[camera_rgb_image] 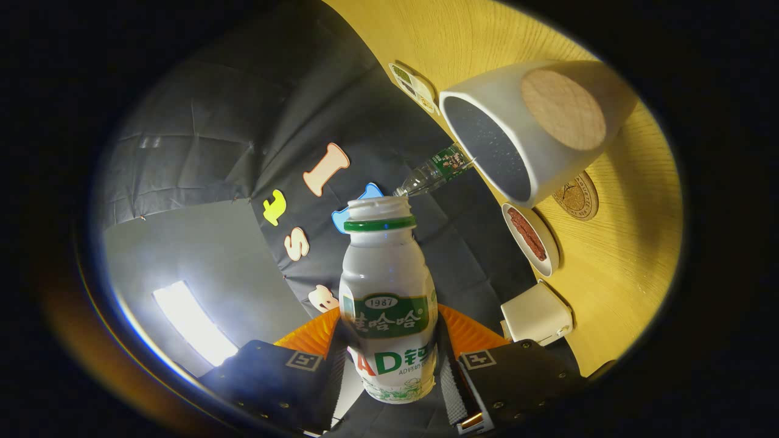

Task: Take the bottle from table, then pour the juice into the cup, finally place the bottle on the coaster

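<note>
My gripper (389, 348) is shut on a small white bottle (386, 286) with a green neck band and green label. Both fingers press on its lower body. The bottle's cap is off and its mouth points ahead. The view is rolled, so the bottle lies about level with the yellow wooden table (633, 261). Beyond the bottle's mouth and to one side stands a white cup (535, 128) with a round cork patch on its wall, its dark opening turned toward me. I see no liquid stream. A round brown coaster (577, 196) lies on the table just past the cup.
A clear plastic bottle (435, 171) with a green label lies behind the cup's rim. A white dish (532, 238) holding something red and a white box (537, 316) sit on the table nearer my fingers. A small packet (415, 88) lies farther off.
</note>
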